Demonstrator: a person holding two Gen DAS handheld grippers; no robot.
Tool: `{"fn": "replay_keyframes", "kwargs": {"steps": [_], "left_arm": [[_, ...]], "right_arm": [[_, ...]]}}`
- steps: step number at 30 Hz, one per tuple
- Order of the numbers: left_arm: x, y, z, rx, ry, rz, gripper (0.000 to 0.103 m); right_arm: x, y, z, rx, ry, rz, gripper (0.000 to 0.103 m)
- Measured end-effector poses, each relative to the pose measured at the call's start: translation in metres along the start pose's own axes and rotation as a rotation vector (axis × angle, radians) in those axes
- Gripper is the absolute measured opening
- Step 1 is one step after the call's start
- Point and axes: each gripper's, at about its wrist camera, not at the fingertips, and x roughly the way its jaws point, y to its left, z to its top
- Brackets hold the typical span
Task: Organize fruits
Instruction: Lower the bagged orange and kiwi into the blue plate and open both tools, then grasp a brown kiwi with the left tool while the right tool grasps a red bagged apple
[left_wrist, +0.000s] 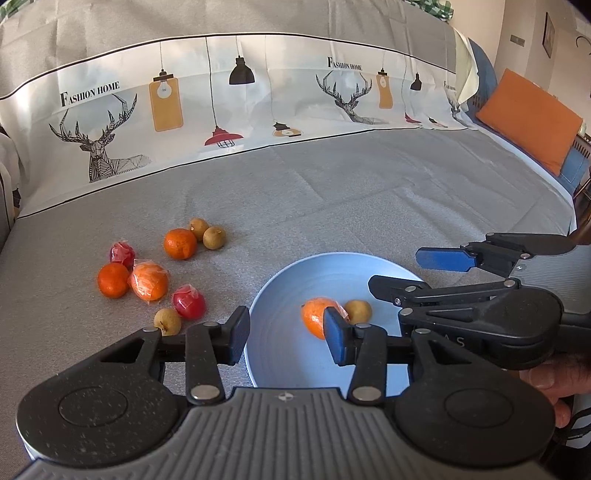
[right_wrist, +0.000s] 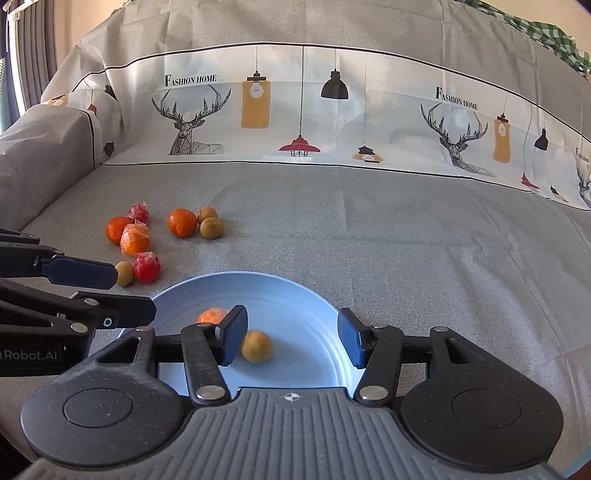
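A light blue plate (left_wrist: 280, 295) (right_wrist: 295, 295) lies on the grey cloth and holds one wrapped orange (left_wrist: 314, 317) (right_wrist: 211, 316) and one brown longan (left_wrist: 358, 310) (right_wrist: 257, 346). My left gripper (left_wrist: 287, 338) hovers open over the plate's near left rim, nothing between its pads. My right gripper (right_wrist: 292, 341) is open above the plate; the longan lies below, near its left pad, untouched. Each gripper shows in the other's view: the right gripper (left_wrist: 395, 269) and the left gripper (right_wrist: 133, 293). Several loose fruits lie left of the plate, among them an orange (left_wrist: 180, 243) and a red wrapped fruit (left_wrist: 189, 302).
The cloth covers a sofa seat with a printed backrest panel (left_wrist: 221, 110) behind. An orange cushion (left_wrist: 528, 122) leans at the far right. A covered armrest (right_wrist: 44, 155) rises at the left. A hand (left_wrist: 554, 384) holds the right gripper's handle.
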Motion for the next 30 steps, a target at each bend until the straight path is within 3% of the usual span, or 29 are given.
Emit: {"fn": "replay_keyframes", "kwargs": {"steps": [22,24,27,30], "left_arm": [[-0.01,0.006,0.003,-0.029,-0.036,0.021,0.048],[-0.013,0.01,0.004,-0.049,-0.049,0.032,0.043],[-0.02,0.021,0.008,-0.096,-0.074,0.063,0.028],[-0.029,0.044,0.012,-0.199,-0.107,0.092,0.021]], "right_arm": [[-0.006,0.002,0.006,0.006,-0.035,0.002,0.057],[-0.008,0.0,0.008,0.016,-0.047,0.0,0.057],[-0.01,-0.003,0.01,0.042,-0.061,0.0,0.057],[-0.011,-0.007,0.013,0.073,-0.075,-0.001,0.056]]}}
